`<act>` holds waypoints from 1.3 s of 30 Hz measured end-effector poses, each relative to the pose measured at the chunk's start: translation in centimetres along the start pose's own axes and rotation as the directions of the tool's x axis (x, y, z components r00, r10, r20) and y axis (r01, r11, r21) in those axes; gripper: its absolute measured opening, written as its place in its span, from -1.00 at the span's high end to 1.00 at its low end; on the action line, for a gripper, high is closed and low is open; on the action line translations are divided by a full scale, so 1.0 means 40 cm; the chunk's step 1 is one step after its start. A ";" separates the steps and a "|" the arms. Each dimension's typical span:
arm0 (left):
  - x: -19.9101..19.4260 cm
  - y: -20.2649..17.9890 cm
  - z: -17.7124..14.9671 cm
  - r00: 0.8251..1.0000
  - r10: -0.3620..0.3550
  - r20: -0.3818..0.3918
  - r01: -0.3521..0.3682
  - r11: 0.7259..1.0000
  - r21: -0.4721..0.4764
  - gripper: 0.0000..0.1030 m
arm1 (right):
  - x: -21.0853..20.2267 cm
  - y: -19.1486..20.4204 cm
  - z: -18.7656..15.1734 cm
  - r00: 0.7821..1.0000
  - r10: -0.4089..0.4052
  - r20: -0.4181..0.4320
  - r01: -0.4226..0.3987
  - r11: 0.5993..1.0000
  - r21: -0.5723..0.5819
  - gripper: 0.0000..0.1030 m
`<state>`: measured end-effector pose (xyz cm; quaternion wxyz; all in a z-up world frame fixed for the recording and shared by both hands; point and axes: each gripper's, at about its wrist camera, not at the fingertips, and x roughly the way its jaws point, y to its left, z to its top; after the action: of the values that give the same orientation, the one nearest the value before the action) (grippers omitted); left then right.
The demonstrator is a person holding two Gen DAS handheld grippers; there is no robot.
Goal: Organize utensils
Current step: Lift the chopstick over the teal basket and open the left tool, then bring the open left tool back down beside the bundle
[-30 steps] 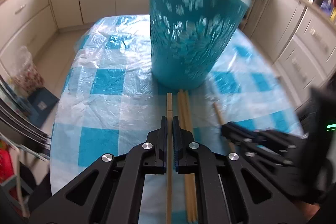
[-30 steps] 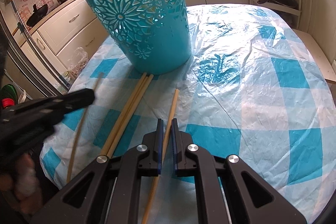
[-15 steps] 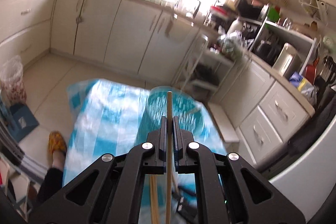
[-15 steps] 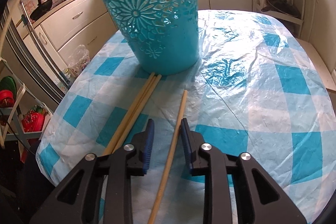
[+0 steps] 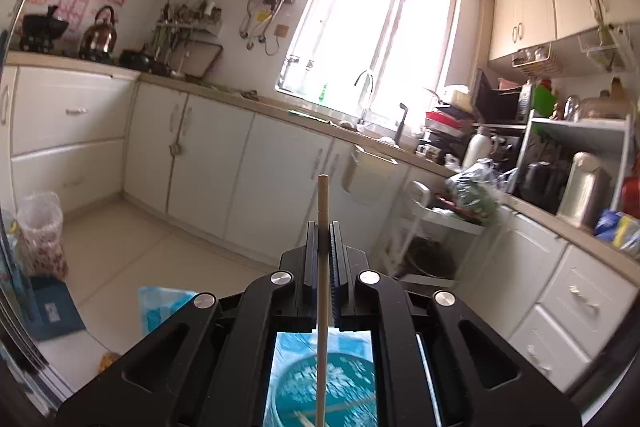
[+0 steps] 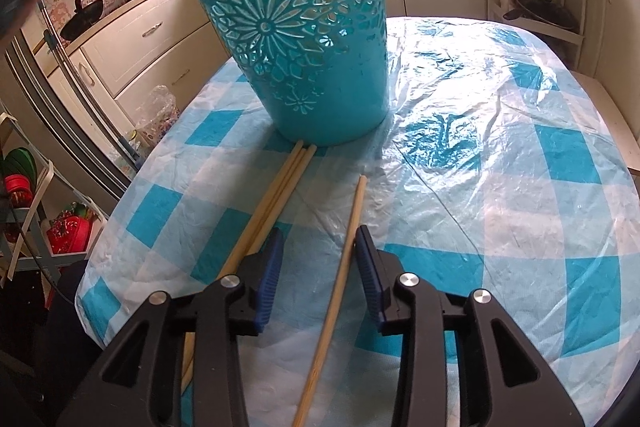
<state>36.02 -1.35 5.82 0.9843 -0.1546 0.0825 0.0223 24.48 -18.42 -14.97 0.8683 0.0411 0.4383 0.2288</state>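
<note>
My left gripper point(image 5: 323, 227) is shut on a wooden chopstick point(image 5: 322, 203), raised high and pointing out across the kitchen. Through the gap under its jaws I see the turquoise basket point(image 5: 344, 379) from above, blurred, with chopsticks inside. In the right wrist view the same turquoise cut-out basket point(image 6: 296, 39) stands upright on the blue checked tablecloth point(image 6: 520, 167). My right gripper point(image 6: 318, 239) is low over the table and its jaws are opening. A single chopstick point(image 6: 344, 259) lies between them, untouched by the pads. A pair of chopsticks point(image 6: 276, 195) lies just left, ends against the basket's base.
White kitchen cabinets point(image 5: 256, 179) and a counter with a sink under a bright window point(image 5: 376, 35) ring the room. A cluttered shelf point(image 5: 560, 155) stands at the right. A red-and-green rack point(image 6: 24, 187) sits past the table's left edge.
My left gripper has lifted its chopstick off the table and tilted up, so the basket now shows below it. My right gripper has let go of the single chopstick and its jaws have spread.
</note>
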 end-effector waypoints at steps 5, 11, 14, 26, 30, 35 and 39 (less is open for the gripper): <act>0.102 -0.009 -0.082 0.996 0.044 -0.077 -0.041 0.998 0.049 0.90 | 0.001 -0.004 0.005 1.000 0.010 -0.010 -0.010 1.000 0.010 0.27; 0.136 0.027 -0.195 0.969 0.077 -0.235 -0.056 0.994 0.096 0.89 | 0.001 -0.003 0.004 1.000 0.010 -0.009 -0.010 1.000 0.008 0.27; 0.095 0.048 -0.219 0.958 0.084 -0.274 -0.056 0.993 0.107 0.80 | 0.000 -0.005 0.003 1.000 0.014 -0.005 -0.014 1.000 0.013 0.27; -0.191 0.185 -0.268 0.920 0.096 -0.380 -0.083 0.995 0.052 -0.08 | -0.012 -0.023 0.001 1.000 -0.011 0.007 0.010 0.997 0.075 0.28; -0.254 0.227 -0.338 0.884 0.091 -0.458 -0.087 0.996 0.028 -0.13 | -0.009 -0.008 0.001 0.997 -0.071 0.004 0.071 0.996 0.044 0.42; -0.322 0.236 -0.435 0.849 0.099 -0.518 -0.082 0.995 0.056 -0.13 | -0.005 0.007 0.002 0.990 -0.141 -0.008 0.141 0.990 -0.013 0.57; -0.368 0.236 -0.481 0.839 0.098 -0.535 -0.072 0.995 0.069 -0.14 | -0.003 0.008 0.004 0.986 -0.166 -0.021 0.165 0.986 -0.028 0.66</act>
<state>17.85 1.45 -12.61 0.9231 -0.1280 0.3622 0.0199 24.44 -18.16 -14.69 0.8795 -0.0097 0.4473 0.1620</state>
